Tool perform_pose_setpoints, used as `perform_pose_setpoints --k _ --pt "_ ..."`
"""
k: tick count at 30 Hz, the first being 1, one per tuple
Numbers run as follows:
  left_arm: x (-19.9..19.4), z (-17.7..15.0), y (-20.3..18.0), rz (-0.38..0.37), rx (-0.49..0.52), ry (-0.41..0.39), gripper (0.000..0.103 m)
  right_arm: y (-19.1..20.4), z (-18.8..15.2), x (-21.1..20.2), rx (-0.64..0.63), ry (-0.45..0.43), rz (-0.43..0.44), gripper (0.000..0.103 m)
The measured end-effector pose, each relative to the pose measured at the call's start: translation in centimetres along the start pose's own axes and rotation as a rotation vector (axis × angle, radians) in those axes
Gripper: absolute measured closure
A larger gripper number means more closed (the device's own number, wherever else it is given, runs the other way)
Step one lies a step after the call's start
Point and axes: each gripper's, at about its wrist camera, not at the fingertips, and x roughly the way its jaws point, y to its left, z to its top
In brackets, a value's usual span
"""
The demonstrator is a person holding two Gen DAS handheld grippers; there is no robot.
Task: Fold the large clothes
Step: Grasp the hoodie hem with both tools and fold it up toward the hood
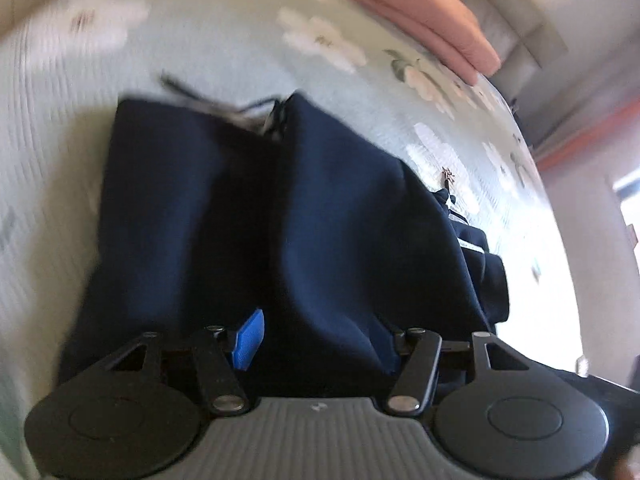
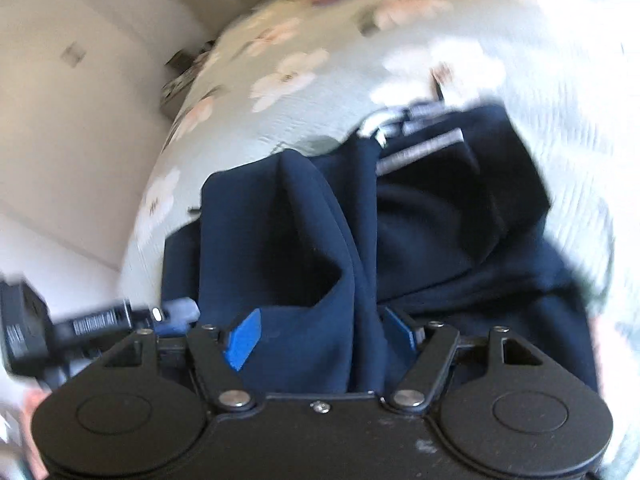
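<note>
Folding step: I judge I am partway through, with the dark navy-blue fabric garment [image 1: 224,208] lying bunched on the pale green floral quilted bedspread [image 1: 224,40] of the bed.
Left fingers: my left gripper [image 1: 320,344] stands fairly wide; navy cloth lies between its blue-padded fingers [image 1: 250,338], but I cannot see the pads pressing it.
Right fingers: my right gripper [image 2: 324,334] stands wide, a ridge of the garment [image 2: 280,216] rising between its fingers [image 2: 242,338], not pinched as far as I can tell.
Garment position: near the bed's edge in the right wrist view, directly under both grippers, with striped trim [image 2: 424,148] at its far end.
Long axis: it seems to run away from me, from my fingers towards the far end where thin dark cords [image 1: 180,86] trail onto the bedspread; blur makes the outline uncertain.
Risk one: the loose ridge could slump sideways as I let go, leaving a crooked fold, because nothing pins it.
Risk two: closing now might catch several layers at once and drag the pile.
Risk three: the trailing cords could snag.
Other: a pink pillow [image 1: 432,12] lies well apart.
</note>
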Motion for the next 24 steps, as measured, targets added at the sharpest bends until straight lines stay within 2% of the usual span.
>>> perform_pose_setpoints --k 3,5,6,7,8,9,10,11,12,13,14,15,17,19,22,24 --pt "1.3 -0.1 0.3 -0.058 -0.015 0.07 0.041 -1.2 0.5 1.7 0.077 -0.001 0.01 0.021" --pt "2.3 -0.3 0.3 -0.098 -0.035 0.115 0.034 -1.2 0.7 2.9 0.089 0.008 -0.013 0.032" --pt "3.0 -0.3 0.3 -0.115 -0.049 0.138 0.032 -1.2 1.0 3.7 0.083 0.009 -0.009 0.066" --pt "3.8 -0.3 0.1 -0.124 -0.067 0.159 0.039 -0.9 1.1 3.9 0.074 0.012 0.015 0.085" --pt "4.6 -0.3 0.0 -0.115 -0.078 0.163 0.055 -0.7 0.9 4.2 0.069 0.012 0.038 0.085" --pt "5.3 -0.4 -0.4 -0.094 -0.065 0.148 0.095 -0.2 0.7 4.0 0.067 0.01 0.073 0.085" --pt "5.6 -0.4 -1.0 -0.074 -0.032 0.137 0.094 0.6 0.6 3.6 0.053 0.025 0.124 0.085" --pt "5.0 -0.6 -1.5 -0.048 -0.003 0.104 0.095 1.2 0.4 3.6 0.031 0.04 0.167 0.085" --pt "3.7 -0.7 -1.7 -0.052 0.016 0.049 0.095 1.9 0.2 3.0 -0.011 0.054 0.186 0.079" --pt "1.7 -1.0 -1.3 -0.081 0.02 -0.024 0.095 2.3 0.1 2.4 -0.049 0.056 0.178 0.048" --pt "-1.1 -1.5 -0.2 -0.139 -0.004 -0.124 0.095 2.5 -0.1 1.7 -0.08 0.048 0.157 0.031" --pt "-3.0 -1.9 1.1 -0.164 -0.037 -0.178 0.095 2.3 -0.3 1.0 -0.103 0.028 0.126 0.018" --pt "-5.2 -2.6 4.4 -0.103 -0.109 -0.191 0.095 1.2 -0.6 0.5 -0.086 0.028 0.094 0.018" --pt "-5.0 -3.4 7.8 -0.021 -0.186 -0.159 0.094 -0.7 -0.9 1.3 0.038 0.056 0.094 0.018" --pt "-3.6 -4.4 10.4 -0.077 -0.259 -0.123 0.094 -2.5 -1.6 3.0 0.21 0.08 0.124 0.018" --pt "-3.1 -4.6 9.9 -0.094 -0.238 -0.131 0.094 -2.5 -1.9 4.3 0.259 0.084 0.094 0.018"
